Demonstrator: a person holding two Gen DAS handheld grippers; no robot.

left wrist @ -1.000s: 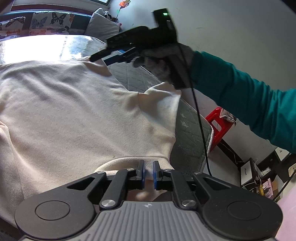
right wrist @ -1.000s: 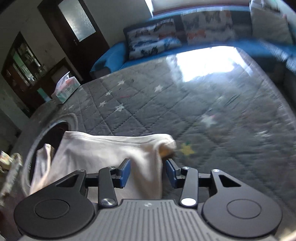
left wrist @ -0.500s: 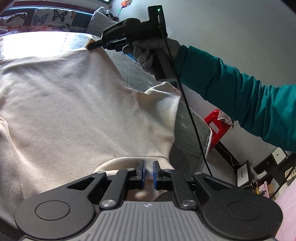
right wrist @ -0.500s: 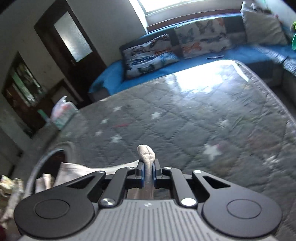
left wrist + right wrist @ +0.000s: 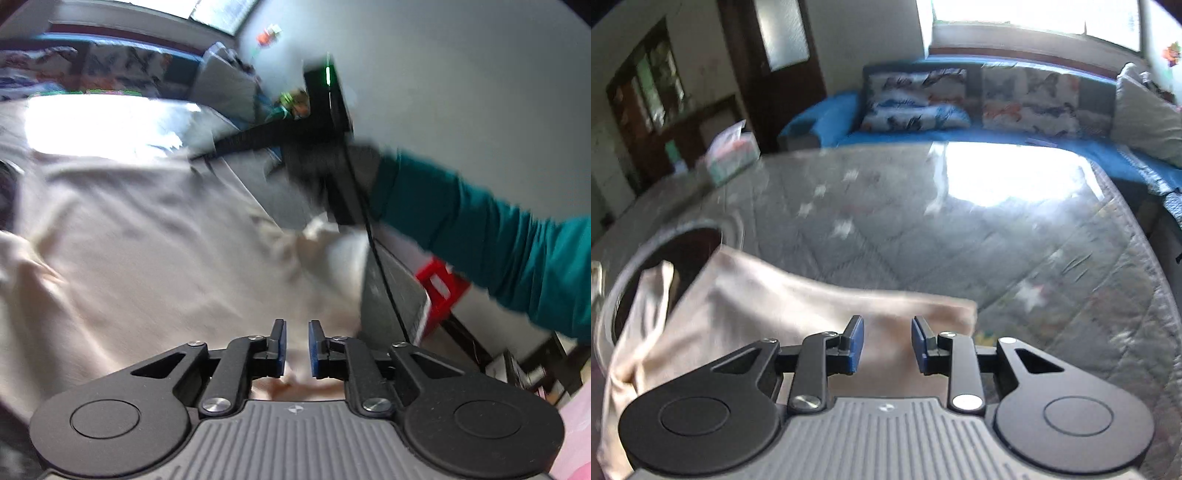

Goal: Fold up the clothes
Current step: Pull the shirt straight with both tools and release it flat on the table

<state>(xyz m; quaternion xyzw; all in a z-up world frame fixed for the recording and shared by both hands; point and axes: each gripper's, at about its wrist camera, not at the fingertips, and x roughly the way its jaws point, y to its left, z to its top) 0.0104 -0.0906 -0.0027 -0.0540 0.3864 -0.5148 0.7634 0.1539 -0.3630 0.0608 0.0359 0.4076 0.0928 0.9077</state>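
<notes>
On the grey quilted mattress (image 5: 979, 236), printed with pale stars, a cream garment (image 5: 147, 240) lies spread out, covering most of the left wrist view and reaching down to the near edge under both tools. At the bottom of that view the left gripper (image 5: 296, 345) has its blue pads a narrow gap apart and parting; cream cloth shows in the gap and below it, but the pads do not appear to press on it. From the right wrist view, the right gripper (image 5: 887, 343) hangs over a folded edge of the same garment (image 5: 757, 306), its jaws opening with a clear gap, the fabric lying beneath rather than pinched. Seen from the left, that tool is held by a gloved hand (image 5: 332, 170) on a teal sleeve (image 5: 480, 240), blurred (a green light glows on its top). A red stool (image 5: 441, 288) stands beside the mattress. Beyond it, a blue sofa (image 5: 827, 122) carries patterned cushions (image 5: 916, 99). Nothing written or branded can be read in either view
</notes>
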